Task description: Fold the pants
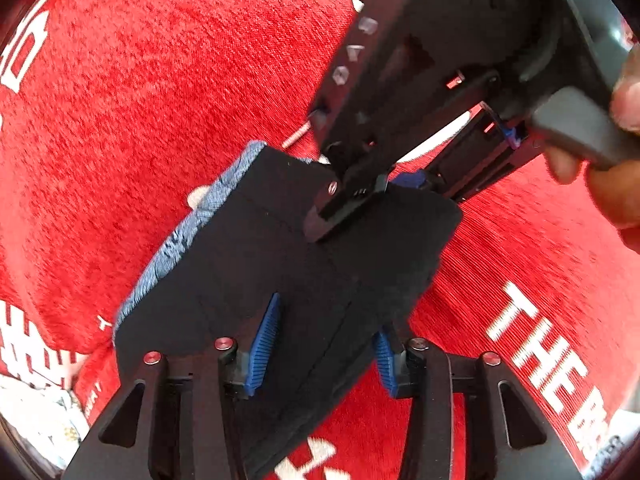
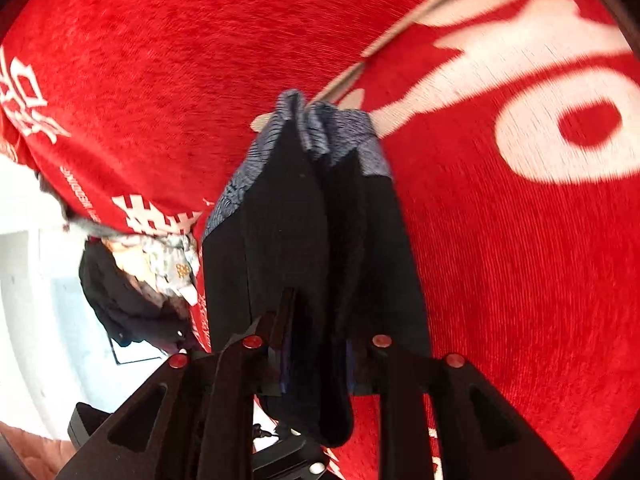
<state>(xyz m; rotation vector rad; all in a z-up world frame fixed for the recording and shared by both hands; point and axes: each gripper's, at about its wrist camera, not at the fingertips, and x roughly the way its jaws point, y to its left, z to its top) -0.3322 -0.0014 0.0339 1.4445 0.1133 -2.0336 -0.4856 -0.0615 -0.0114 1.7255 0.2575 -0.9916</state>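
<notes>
Folded dark pants [image 1: 280, 248] with a blue-grey waistband lie on a red printed blanket [image 1: 160, 80], between the left tool's [image 1: 324, 344] parted blue pads while the right tool [image 2: 316, 344] grips one edge; letting go seems next.

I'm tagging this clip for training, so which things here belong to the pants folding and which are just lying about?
Part of the job:
- black pants with grey-blue waistband
- left hand-held gripper
- right hand-held gripper
- red blanket they lie on

Just lying about:
- dark garment and patterned cloth beyond the blanket's edge
</notes>
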